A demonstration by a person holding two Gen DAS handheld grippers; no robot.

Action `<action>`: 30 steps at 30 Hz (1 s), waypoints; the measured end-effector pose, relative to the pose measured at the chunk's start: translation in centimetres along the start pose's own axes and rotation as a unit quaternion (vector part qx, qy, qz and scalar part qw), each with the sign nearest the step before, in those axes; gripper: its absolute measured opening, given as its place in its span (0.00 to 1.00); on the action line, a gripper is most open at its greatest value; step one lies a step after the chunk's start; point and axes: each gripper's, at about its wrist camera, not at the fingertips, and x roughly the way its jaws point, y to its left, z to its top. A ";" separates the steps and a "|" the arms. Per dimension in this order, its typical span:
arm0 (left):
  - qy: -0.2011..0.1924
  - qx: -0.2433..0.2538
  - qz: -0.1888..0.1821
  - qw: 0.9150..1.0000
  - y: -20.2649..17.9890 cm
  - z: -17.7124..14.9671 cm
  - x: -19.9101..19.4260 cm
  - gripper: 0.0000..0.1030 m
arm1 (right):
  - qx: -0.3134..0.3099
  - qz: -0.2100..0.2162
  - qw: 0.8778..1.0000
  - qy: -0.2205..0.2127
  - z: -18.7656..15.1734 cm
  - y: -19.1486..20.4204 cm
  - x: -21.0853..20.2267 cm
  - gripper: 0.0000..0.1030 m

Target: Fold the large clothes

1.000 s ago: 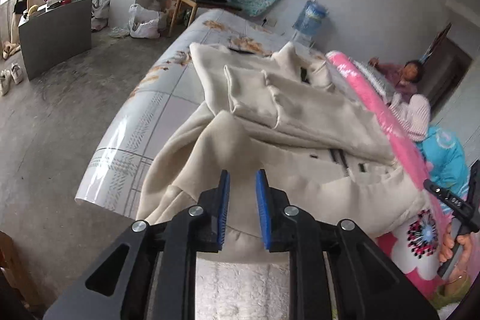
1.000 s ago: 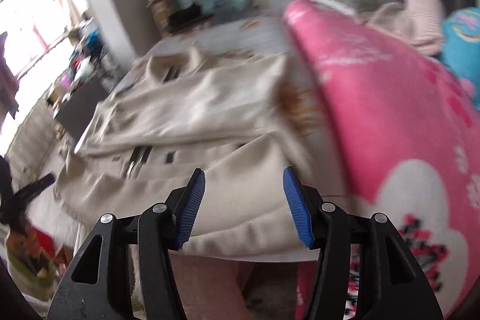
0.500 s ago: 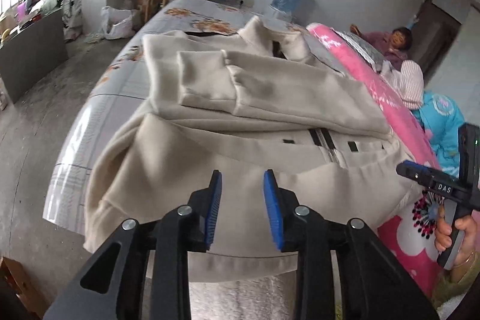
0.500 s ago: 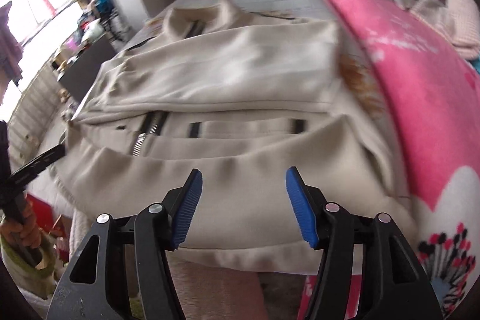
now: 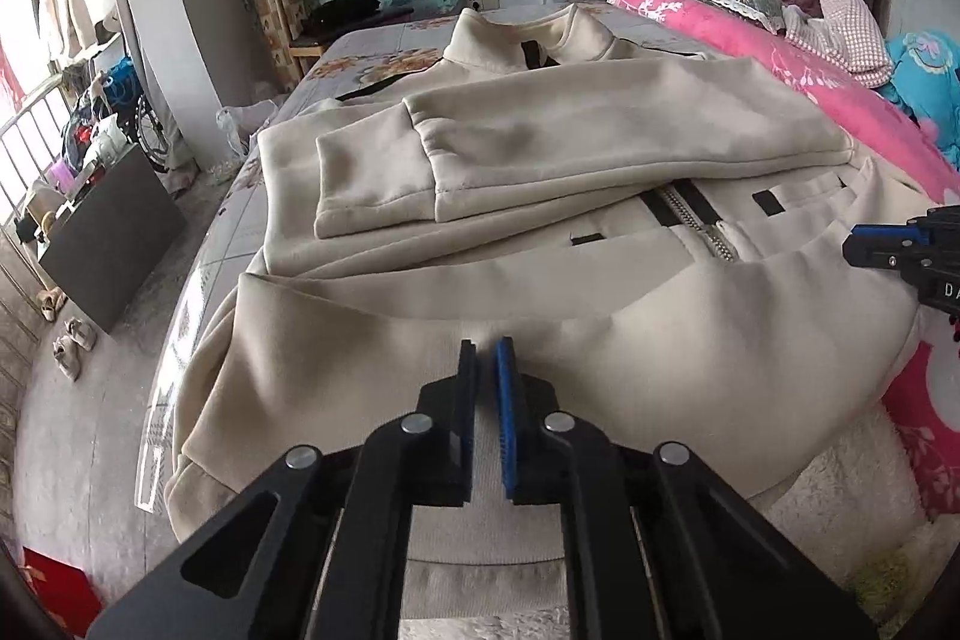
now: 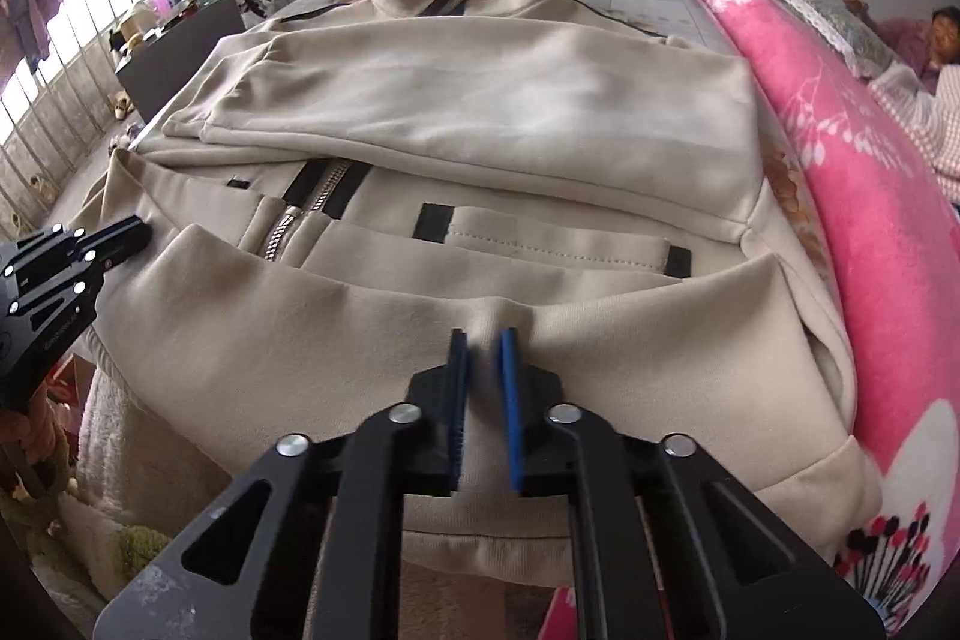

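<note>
1. The beige jacket (image 5: pixel 540 148) lies spread on the bed (image 5: pixel 372 46), collar at the far end and both sleeves folded across its chest.
2. The left claw (image 5: pixel 486 358) is pressed together, pinching a ridge of the jacket's near hem (cloth puckers at its tips).
3. The right claw (image 6: pixel 483 346) pinches the same hem, beside the pink blanket (image 6: pixel 870 196).

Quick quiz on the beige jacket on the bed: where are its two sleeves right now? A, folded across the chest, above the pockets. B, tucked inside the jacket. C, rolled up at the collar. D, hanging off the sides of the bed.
A: both sleeves lie crosswise over the front of the beige jacket, covering the upper zipper, collar beyond them.
</note>
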 end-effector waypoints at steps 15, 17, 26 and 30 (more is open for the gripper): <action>-0.075 0.007 0.031 0.997 1.4 3.4 -1.7 0.02 | -0.001 -0.027 0.996 -0.087 3.6 -0.3 -2.7 0.01; -0.068 0.013 0.034 0.997 1.4 3.3 -0.7 0.02 | 0.002 -0.027 0.996 -0.087 3.8 -0.4 -2.2 0.01; -0.037 0.019 0.036 0.999 1.2 2.1 2.8 0.02 | -0.003 -0.038 0.998 -0.052 3.5 -0.2 2.3 0.01; -0.040 0.032 0.048 0.998 0.6 2.0 3.0 0.02 | 0.001 -0.038 0.998 -0.050 3.4 -0.3 2.9 0.03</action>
